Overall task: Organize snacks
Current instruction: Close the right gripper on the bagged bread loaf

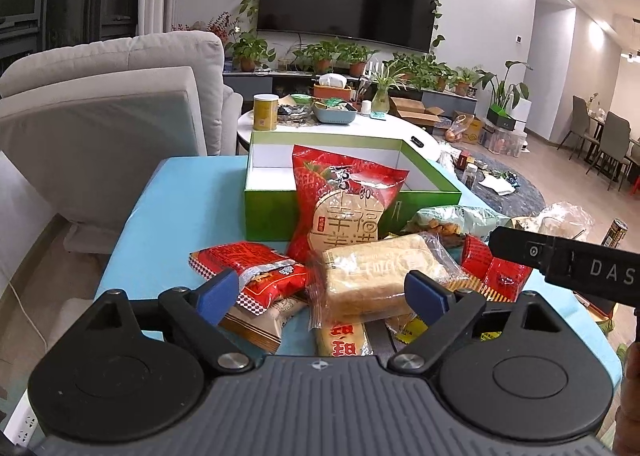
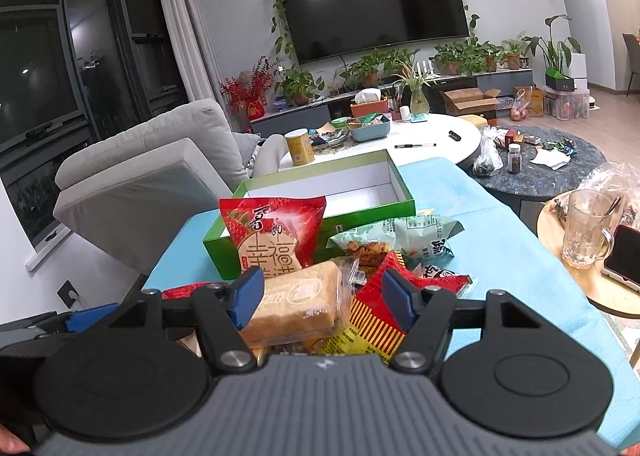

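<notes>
A pile of snack packs lies on the blue-covered table (image 1: 168, 215) in front of an open green box (image 1: 280, 211) with a white, empty inside. A red strawberry bag (image 1: 344, 199) leans against the box. A clear-wrapped bread loaf (image 1: 372, 276) tops the pile, with a red checkered pack (image 1: 256, 272) to its left and a green bag (image 1: 452, 221) behind. My left gripper (image 1: 324, 294) is open, its blue pads either side of the loaf, just above the pile. My right gripper (image 2: 320, 294) is open over the loaf (image 2: 296, 304) and a red-yellow striped pack (image 2: 376, 320). The box (image 2: 320, 207) also shows there.
A grey sofa (image 1: 112, 103) stands to the left. A white round table (image 1: 328, 127) with a yellow can (image 1: 265, 111) and a blue basket sits behind the box. A small wooden table with a glass mug (image 2: 586, 228) and a phone is at right.
</notes>
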Demonstrator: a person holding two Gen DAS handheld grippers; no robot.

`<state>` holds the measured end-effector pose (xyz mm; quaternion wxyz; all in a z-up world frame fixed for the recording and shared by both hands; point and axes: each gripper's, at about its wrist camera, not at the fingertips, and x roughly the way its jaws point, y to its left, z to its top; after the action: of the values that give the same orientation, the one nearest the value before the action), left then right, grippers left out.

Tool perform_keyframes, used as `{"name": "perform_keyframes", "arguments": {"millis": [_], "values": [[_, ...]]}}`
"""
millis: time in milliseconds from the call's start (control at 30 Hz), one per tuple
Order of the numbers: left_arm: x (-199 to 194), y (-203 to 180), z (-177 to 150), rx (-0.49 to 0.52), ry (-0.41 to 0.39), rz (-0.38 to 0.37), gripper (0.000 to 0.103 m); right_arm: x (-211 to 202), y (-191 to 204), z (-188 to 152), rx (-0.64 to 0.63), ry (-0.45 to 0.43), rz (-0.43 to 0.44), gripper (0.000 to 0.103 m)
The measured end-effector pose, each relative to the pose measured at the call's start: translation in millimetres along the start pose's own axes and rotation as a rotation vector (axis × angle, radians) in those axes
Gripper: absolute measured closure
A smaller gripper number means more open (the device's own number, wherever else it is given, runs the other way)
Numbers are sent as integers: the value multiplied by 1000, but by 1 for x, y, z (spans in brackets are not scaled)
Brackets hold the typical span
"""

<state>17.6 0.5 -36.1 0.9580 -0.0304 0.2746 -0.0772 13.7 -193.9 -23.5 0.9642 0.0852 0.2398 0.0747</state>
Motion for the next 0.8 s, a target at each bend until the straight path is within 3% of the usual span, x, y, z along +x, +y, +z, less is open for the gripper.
{"name": "perform_keyframes", "arguments": {"millis": [800], "values": [[48,14,-3,-35,77,-55,18,48,-3,-1,-37,86,12,35]]}}
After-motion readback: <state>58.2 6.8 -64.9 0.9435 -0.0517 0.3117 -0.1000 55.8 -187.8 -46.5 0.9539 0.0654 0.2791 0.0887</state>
